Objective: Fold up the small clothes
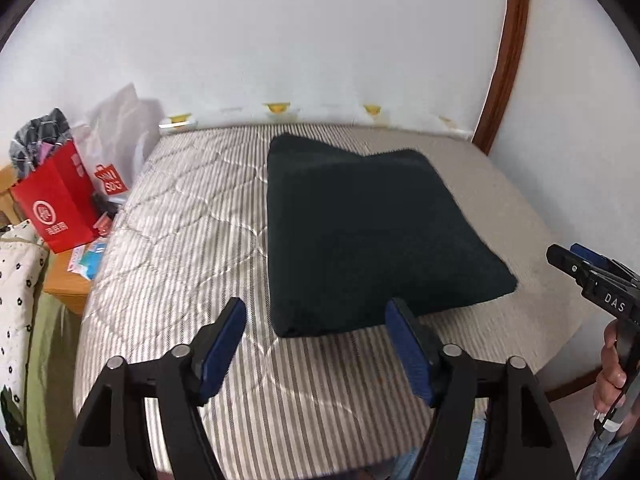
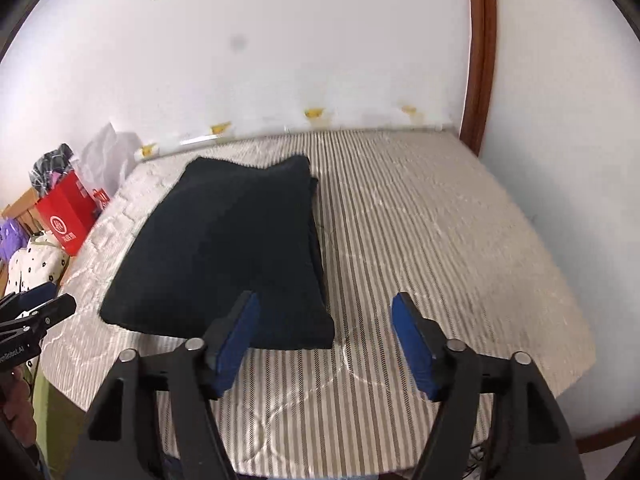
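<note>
Striped mattress (image 1: 168, 240), folded black garment (image 1: 372, 232) ahead of both gaping, empty tools (image 1: 316, 344) (image 2: 326, 340).

White walls (image 1: 280, 40), brown wooden trim (image 1: 508, 60), striped mattress (image 1: 180, 240), wooden side table (image 1: 64, 280) at left.

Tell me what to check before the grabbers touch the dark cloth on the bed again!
1. Left gripper open and empty: ok.
2. Right gripper open and empty: ok.
3. Dark cloth lies folded on the striped mattress: ok, with layered edges showing on its right side in the right wrist view.
4. Nothing lying on top of the cloth: ok.
5. Cloth well away from the mattress edges: ok.
6. Fold neat underneath: cannot tell, hidden.
</note>
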`<state>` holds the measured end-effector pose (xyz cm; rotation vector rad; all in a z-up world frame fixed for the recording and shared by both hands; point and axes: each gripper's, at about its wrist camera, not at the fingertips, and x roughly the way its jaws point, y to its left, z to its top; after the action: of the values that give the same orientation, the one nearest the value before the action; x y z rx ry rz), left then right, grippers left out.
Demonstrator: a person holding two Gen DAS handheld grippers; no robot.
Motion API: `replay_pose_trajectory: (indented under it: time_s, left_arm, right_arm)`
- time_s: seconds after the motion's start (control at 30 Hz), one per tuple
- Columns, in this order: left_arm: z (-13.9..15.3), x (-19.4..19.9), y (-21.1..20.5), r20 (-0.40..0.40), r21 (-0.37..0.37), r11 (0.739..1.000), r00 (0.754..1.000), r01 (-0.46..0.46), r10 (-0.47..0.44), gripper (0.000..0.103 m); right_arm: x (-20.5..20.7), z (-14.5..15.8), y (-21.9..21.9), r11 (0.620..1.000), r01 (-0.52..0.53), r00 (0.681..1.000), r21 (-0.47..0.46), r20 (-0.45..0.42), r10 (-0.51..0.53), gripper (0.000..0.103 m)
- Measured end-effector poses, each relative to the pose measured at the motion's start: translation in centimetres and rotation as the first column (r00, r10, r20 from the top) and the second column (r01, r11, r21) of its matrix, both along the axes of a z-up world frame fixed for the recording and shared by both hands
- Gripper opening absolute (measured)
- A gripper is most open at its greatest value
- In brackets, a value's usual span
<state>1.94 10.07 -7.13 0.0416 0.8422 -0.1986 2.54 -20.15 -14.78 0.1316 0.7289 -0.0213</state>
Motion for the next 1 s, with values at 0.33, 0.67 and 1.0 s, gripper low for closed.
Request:
replay_pose_trajectory:
  time_s: [0.33,0.67,1.0]
  left_arm:
    - [3.7,-5.3,0.8,0.089,0.039,0.998,0.995,-0.042,0.039,0.092]
    - [3.9,-6.6,0.2,0.092,0.048,0.998,0.995,-0.047,0.043,0.092]
    - [4.2,-6.9,-0.1,0.101,0.057,0.997,0.994,-0.056,0.050,0.092]
  right_arm:
    - [-5.2,3.9,0.3,1.000,0.014,0.996,0.014,0.089,-0.015,0.094]
    - [-7.7,4.1,0.1,0.999,0.030,0.994,-0.017,0.106,-0.028,0.097]
    - [-8.4,4.0,-0.5,0.999,0.033,0.994,-0.018,0.109,-0.031,0.097]
